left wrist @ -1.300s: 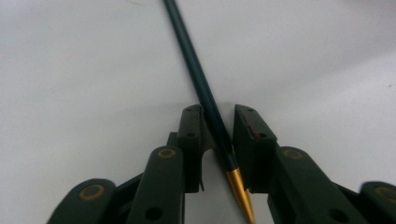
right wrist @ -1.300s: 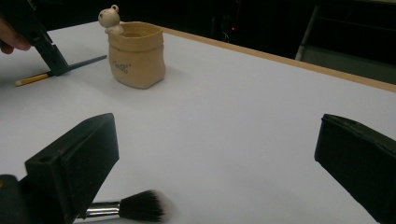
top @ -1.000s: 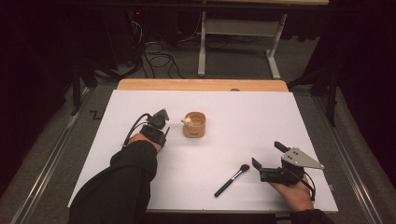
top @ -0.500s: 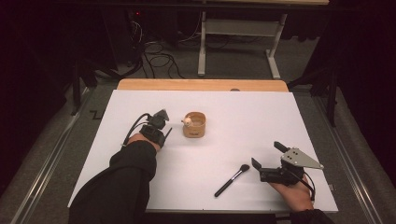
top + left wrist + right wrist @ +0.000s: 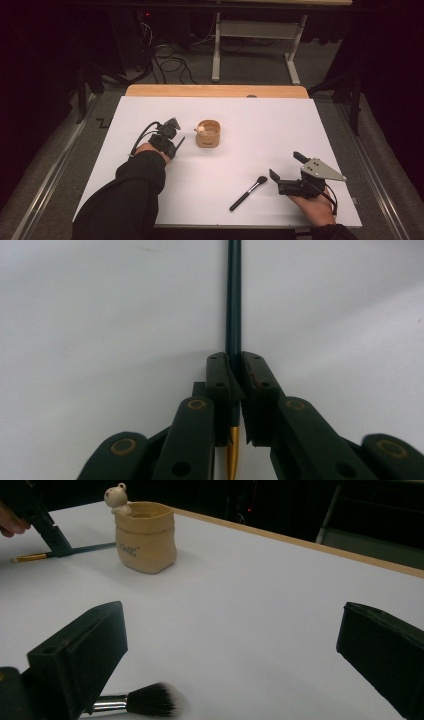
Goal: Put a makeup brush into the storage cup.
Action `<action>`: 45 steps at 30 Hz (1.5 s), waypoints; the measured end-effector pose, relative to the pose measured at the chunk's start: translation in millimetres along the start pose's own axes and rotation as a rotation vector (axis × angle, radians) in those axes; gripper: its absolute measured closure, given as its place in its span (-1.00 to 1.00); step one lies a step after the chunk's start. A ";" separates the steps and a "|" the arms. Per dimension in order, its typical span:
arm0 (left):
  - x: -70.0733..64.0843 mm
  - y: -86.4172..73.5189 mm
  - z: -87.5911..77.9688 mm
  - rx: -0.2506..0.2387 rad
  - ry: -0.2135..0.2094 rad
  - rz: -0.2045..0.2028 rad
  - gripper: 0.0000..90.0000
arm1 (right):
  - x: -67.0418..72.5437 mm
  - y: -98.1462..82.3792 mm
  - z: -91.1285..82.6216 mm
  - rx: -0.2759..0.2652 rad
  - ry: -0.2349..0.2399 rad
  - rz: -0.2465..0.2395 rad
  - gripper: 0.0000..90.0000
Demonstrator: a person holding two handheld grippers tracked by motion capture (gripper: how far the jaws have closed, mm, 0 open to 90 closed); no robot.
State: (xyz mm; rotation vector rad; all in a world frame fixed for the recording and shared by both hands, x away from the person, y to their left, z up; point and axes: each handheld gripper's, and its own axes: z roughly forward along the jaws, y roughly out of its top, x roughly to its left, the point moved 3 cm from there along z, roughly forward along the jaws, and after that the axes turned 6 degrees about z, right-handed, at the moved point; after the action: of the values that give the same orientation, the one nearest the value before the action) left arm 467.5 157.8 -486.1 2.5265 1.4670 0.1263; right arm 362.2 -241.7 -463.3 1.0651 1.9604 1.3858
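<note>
Holder cup (image 5: pixel 209 134): mid-table (image 5: pixel 280 120); slim brush (image 5: pixel 60 552) just left (lying flat); makeup brush (image 5: pixel 248 193) near-right.

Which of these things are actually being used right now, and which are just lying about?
In use:
- left hand-held gripper, shut on the thin dark brush
- tan bear pot beside it, probably its target

Lying about:
- black makeup brush
- right hand-held gripper, open, idle

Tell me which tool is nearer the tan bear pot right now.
Left. The left tool sits just beside the tan bear pot, shut on a thin brush handle. The right tool waits open at the table's near right, by the makeup brush.
</note>
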 end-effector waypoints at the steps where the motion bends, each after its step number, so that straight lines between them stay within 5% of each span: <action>1: 0.0 0.0 0.0 0.000 0.000 0.000 0.85 | 0.0 0.0 0.0 0.000 0.000 0.000 -0.99; 19: 6.8 -6.8 -21.7 -0.020 -0.022 -0.005 0.85 | 0.7 -0.1 0.6 0.001 0.001 -0.002 -0.99; 45: 9.2 -10.0 -85.1 -0.018 0.013 0.036 0.85 | 2.3 -0.5 1.8 0.003 0.004 -0.006 -0.99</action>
State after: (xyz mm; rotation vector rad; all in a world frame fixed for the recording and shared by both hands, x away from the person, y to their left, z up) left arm 448.2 182.7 -405.9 2.5431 1.4184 0.1610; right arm 362.0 -238.9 -464.3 1.0581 1.9676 1.3832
